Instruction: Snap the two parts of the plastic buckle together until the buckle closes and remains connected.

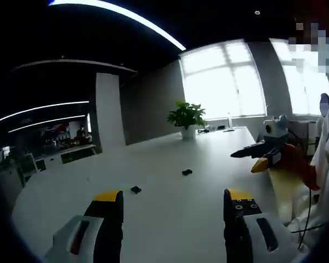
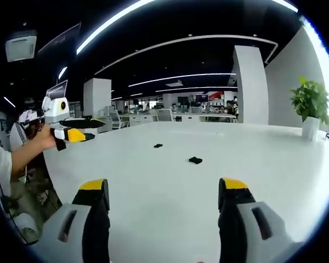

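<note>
Left gripper view: the left gripper point(image 1: 174, 200), jaws apart and empty, faces two small black plastic buckle halves point(image 1: 136, 189) point(image 1: 187, 172) lying apart on the white table point(image 1: 170, 230), at 11 and 12 o'clock.

Right gripper view: the right gripper point(image 2: 163, 189), jaws apart, sees both halves at 12 o'clock. Risk: small flat parts may slip during pinching; misalignment prevents latching.

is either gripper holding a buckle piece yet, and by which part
Nothing is held. The left gripper and right gripper are both open with empty jaws, and the two black buckle parts lie apart on the white table.
</note>
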### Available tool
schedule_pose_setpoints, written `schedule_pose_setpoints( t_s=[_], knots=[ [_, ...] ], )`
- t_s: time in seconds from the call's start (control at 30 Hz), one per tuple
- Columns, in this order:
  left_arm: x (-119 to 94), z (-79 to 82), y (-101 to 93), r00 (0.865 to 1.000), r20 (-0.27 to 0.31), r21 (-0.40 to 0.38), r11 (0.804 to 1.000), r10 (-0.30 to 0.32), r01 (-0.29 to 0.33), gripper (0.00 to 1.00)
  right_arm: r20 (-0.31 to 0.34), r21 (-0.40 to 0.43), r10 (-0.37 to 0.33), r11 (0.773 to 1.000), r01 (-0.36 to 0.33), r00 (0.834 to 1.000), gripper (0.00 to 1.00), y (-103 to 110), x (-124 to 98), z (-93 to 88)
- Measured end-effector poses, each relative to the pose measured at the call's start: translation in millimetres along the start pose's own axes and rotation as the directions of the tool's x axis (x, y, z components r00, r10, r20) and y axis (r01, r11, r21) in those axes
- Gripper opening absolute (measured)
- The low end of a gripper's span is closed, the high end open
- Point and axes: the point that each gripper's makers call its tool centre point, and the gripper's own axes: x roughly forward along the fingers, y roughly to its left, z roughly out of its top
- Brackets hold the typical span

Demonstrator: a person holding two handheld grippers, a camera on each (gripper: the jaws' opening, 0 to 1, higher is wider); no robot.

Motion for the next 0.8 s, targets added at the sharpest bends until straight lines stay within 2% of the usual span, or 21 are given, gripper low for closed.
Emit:
schedule_pose_setpoints(
  t_s=[0.3, 0.57, 0.8],
  knots=[
    [8.0, 1.3, 8.9, 0.999, 0.011, -0.014, 0.999, -0.039, 0.039, 0.76, -0.002, -0.001, 0.007, 1.000, -0.007, 1.000, 0.81, 4.0, 0.3, 0.0],
    [19.2, 0.6, 5.6, 0.996, 0.013, -0.016, 0.996, -0.085, 0.085, 0.76, -0.003, 0.002, -0.006, 1.000, 0.006, 1.000, 0.81, 4.9, -2.4, -0.4],
    [34.8, -4.6, 6.9, 0.995, 0.002, -0.027, 0.995, -0.098, 0.098, 0.76, -0.006, -0.005, -0.026, 1.000, 0.026, 1.000, 0.81, 2.5, -3.0, 0.2]
  ],
)
